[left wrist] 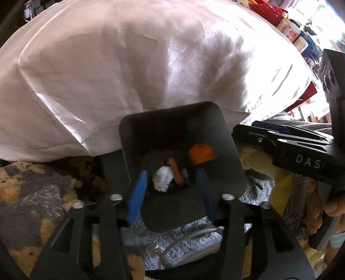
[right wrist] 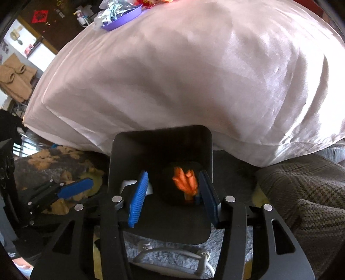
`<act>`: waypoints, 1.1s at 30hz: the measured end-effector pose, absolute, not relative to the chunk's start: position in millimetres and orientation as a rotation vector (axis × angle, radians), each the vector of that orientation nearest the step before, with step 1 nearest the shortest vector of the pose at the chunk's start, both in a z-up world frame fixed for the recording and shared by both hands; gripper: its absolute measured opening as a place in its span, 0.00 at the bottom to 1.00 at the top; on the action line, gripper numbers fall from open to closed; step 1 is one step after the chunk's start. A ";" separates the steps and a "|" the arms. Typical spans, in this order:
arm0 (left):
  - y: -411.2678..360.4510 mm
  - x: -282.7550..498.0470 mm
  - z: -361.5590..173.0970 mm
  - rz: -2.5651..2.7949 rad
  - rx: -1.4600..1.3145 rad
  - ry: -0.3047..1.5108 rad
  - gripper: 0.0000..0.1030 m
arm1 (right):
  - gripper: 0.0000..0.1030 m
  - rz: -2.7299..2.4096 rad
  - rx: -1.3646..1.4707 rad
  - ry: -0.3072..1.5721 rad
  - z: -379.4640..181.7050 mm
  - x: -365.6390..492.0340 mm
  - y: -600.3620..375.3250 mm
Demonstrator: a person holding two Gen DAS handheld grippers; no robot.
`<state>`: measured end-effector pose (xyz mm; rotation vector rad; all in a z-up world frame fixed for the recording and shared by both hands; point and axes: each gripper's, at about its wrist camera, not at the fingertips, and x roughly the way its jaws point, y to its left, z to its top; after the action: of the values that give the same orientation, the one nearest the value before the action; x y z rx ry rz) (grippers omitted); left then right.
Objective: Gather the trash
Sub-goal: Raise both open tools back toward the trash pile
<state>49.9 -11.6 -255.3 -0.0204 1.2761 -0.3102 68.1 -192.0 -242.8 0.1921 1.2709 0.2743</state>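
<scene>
Both grippers hang over the dark bin (left wrist: 183, 120), pointing steeply down into its mouth, and this looks like the drop-off step of the trash collecting. The left gripper (left wrist: 170, 183) has its blue pads apart with nothing between them; below it, on the bin floor, lie a crumpled white wad (left wrist: 163, 178), an orange stick-like wrapper (left wrist: 175, 172), a small blue and silver piece (left wrist: 185, 176) and an orange scrap (left wrist: 201, 154). The right gripper (right wrist: 172, 193) also stands parted, and an orange crinkled wrapper (right wrist: 185, 181) shows between its pads without being pinched; it is blurred, so I would guess it is falling or has just landed, though I cannot be sure. The next move, as I judge it, calls for lifting both tools clear of the bin rim without knocking it, then looking about for whatever litter remains. The bin sits on a shaggy blanket (left wrist: 38, 193) patterned in grey and yellow, just in front of a big pale satin pillow (left wrist: 129, 64) on the far side. A white cable (right wrist: 172, 252) with a plug lies on the near side of the bin. To the right is a checked woollen cloth (right wrist: 301, 193), and far behind the pillow a purple tray (right wrist: 123, 19) piled with bits, against a cluttered room.
</scene>
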 end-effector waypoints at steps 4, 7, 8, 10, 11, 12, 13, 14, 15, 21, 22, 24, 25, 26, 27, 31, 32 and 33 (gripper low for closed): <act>-11.9 49.7 -248.2 -0.283 0.019 1.250 0.77 | 0.73 0.235 0.182 1.258 -238.7 69.9 -196.5; -12.4 50.1 -242.9 -0.269 0.046 1.233 0.88 | 0.87 0.216 0.186 1.248 -233.0 72.3 -201.6; -12.7 50.2 -240.0 -0.263 0.055 1.225 0.91 | 0.90 0.214 0.188 1.244 -231.6 73.0 -203.3; -12.5 50.7 -235.3 -0.256 0.063 1.215 0.92 | 0.92 0.221 0.199 1.230 -225.0 74.4 -206.7; -12.2 51.4 -232.2 -0.254 0.064 1.209 0.92 | 0.93 0.223 0.203 1.225 -222.8 75.1 -207.9; -12.1 51.9 -228.7 -0.252 0.062 1.203 0.92 | 0.93 0.223 0.210 1.216 -219.3 75.9 -209.8; -11.2 52.7 -224.7 -0.251 0.059 1.194 0.92 | 0.93 0.221 0.217 1.208 -215.5 76.9 -211.7; -11.1 53.2 -220.9 -0.250 0.057 1.188 0.92 | 0.93 0.219 0.220 1.202 -212.9 77.9 -213.0; -10.7 53.9 -217.2 -0.248 0.056 1.180 0.92 | 0.93 0.216 0.225 1.190 -207.4 79.5 -215.5; -3.1 64.5 -187.9 -0.237 0.035 1.117 0.92 | 0.94 0.206 0.226 1.104 -173.0 91.5 -224.6; -1.7 66.3 -183.7 -0.236 0.029 1.109 0.92 | 0.94 0.204 0.226 1.089 -167.0 94.0 -226.2; 1.9 72.1 -175.1 -0.234 0.017 1.091 0.92 | 0.94 0.198 0.226 1.054 -154.0 101.7 -230.2; 3.2 74.1 -172.0 -0.232 0.014 1.086 0.92 | 0.94 0.195 0.226 1.043 -150.0 105.4 -232.2; 4.9 78.1 -168.3 -0.228 0.012 1.080 0.92 | 0.94 0.193 0.226 1.029 -144.5 110.7 -234.2; 5.6 81.3 -164.5 -0.225 0.012 1.075 0.92 | 0.94 0.190 0.227 1.021 -141.2 114.5 -235.9; 8.1 97.3 -151.0 -0.217 0.017 1.050 0.92 | 0.94 0.180 0.219 0.993 -130.5 134.7 -238.9; 8.7 102.0 -148.5 -0.219 0.016 1.045 0.92 | 0.94 0.180 0.216 0.990 -129.0 138.5 -238.4; 8.5 109.3 -146.5 -0.221 0.016 1.038 0.92 | 0.94 0.180 0.212 0.984 -126.6 144.4 -238.4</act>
<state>109.3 8.5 -146.5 0.0158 1.0380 -0.2208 144.4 -238.4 -126.6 0.2125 0.9839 0.1805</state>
